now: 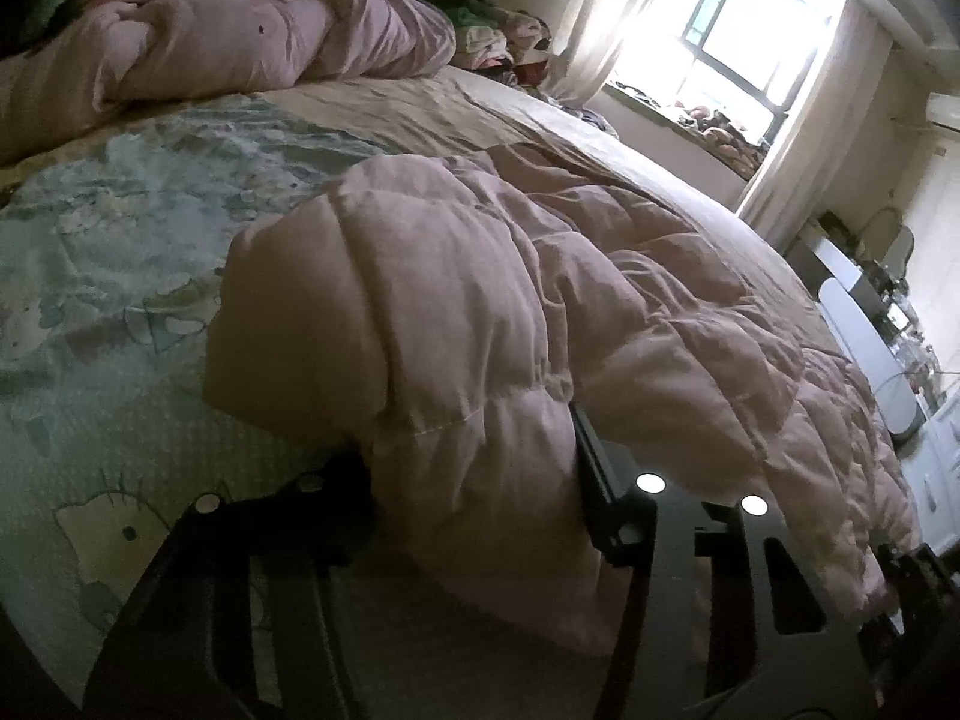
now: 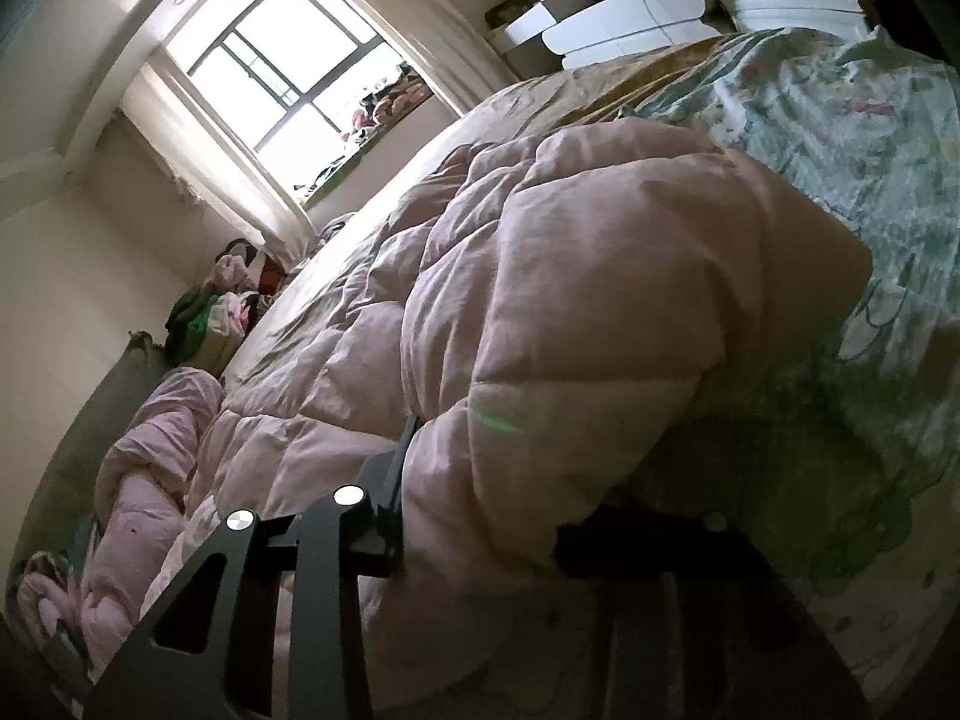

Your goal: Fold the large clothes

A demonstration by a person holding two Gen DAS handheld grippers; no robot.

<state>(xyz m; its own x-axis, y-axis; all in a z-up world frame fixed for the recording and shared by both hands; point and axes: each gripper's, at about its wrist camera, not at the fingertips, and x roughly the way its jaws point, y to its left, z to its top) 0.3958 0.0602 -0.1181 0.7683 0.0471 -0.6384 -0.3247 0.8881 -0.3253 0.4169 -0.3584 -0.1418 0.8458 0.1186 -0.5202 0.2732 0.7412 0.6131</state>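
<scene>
Both grippers are seen clamped on the near edge of a puffy pink quilted garment (image 1: 480, 312), w/ thick padding bunched between the fingers. The left gripper (image 1: 474, 480) has its jaws pressed into a fat fold of the fabric; the right gripper (image 2: 480, 516) is closed on the same edge, seen from the other side. No earlier pic is given, so only the grip itself can be told.

The garment, likely a long padded coat, is laid across a bed (image 1: 108, 276) covered w/ a cartoon-print sheet, its far part spread toward the window (image 1: 738, 54). The held edge is raised off the sheet.

Step in hand, as judged: the near edge is to be lifted and carried over the rest for a fold. It would be done best w/ both grippers kept level w/ each other and apart, so the edge is held taut and the fold line is kept straight. The padding is bulky and slippery-looking; a shallow pinch could be lost, so the bite should be kept deep.

Room for moving: open sheet lies beside the garment on the left gripper's side. A bunched pink duvet (image 1: 228, 42) is heaped further back on the bed, well apart, and a pile of clothes (image 2: 222, 306) sits by the wall. White furniture (image 2: 624, 30) stands beyond the bed's far side. The bed edge nearest the person can't be made out.
</scene>
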